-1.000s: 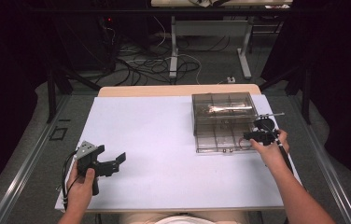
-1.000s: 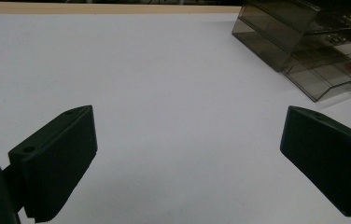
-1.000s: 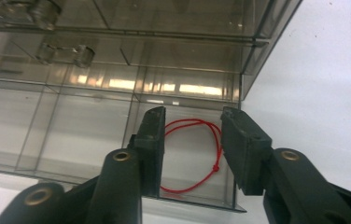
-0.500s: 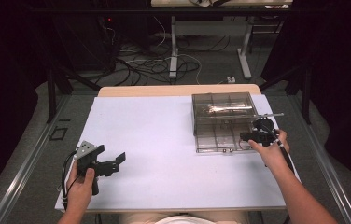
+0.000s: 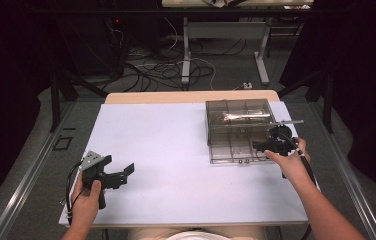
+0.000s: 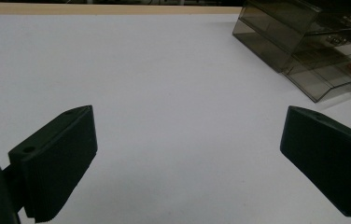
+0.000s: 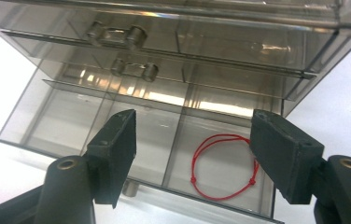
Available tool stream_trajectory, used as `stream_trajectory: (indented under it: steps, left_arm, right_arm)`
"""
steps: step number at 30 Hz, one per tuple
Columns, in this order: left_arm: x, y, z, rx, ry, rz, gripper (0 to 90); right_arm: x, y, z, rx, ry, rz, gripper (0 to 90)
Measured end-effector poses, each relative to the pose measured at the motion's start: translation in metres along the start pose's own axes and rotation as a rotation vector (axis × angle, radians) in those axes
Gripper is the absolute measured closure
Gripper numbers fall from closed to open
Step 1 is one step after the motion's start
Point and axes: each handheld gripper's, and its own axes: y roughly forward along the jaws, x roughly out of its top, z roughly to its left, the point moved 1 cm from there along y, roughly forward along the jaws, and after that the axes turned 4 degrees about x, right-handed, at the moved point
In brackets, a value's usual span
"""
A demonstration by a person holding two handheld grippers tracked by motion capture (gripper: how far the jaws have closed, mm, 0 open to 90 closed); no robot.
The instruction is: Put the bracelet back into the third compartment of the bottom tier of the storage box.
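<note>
The clear drawer box (image 5: 236, 127) sat at the table's far right, its bottom drawer (image 7: 131, 140) pulled toward me, a red string loop (image 7: 222, 165) lying inside. My right claw (image 7: 192, 154) hung wide apart over it, holding nothing; my left claw (image 6: 187, 163) gaped empty at near left.

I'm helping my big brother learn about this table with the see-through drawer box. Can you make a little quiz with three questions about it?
1. True or false: the left gripper is holding something.
2. What lies in the pulled-out bottom drawer of the drawer box?
A) a red string loop
B) a blue pen
C) a coin
3. Fill in: the right gripper hovers over the open ____ with its jaws apart.

Key
1. False. Its jaws are wide apart over the bare white table.
2. A. The red string loop lies in the drawer's right-hand compartment, as the right gripper view shows it.
3. drawer
</note>
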Motion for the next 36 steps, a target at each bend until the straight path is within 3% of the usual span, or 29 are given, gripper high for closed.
stream_trajectory:
  steps: [26, 36]
  left_arm:
    - [0.0, 0.0, 0.0, -0.002, -0.001, 0.0, 4.1]
    - [0.0, 0.001, -0.001, -0.001, 0.001, 0.004, 4.1]
  right_arm:
    - [-0.008, -0.025, 0.014, 0.025, -0.062, -0.05, 29.7]
    - [-0.018, -0.036, 0.021, 0.055, -0.088, -0.075, 23.1]
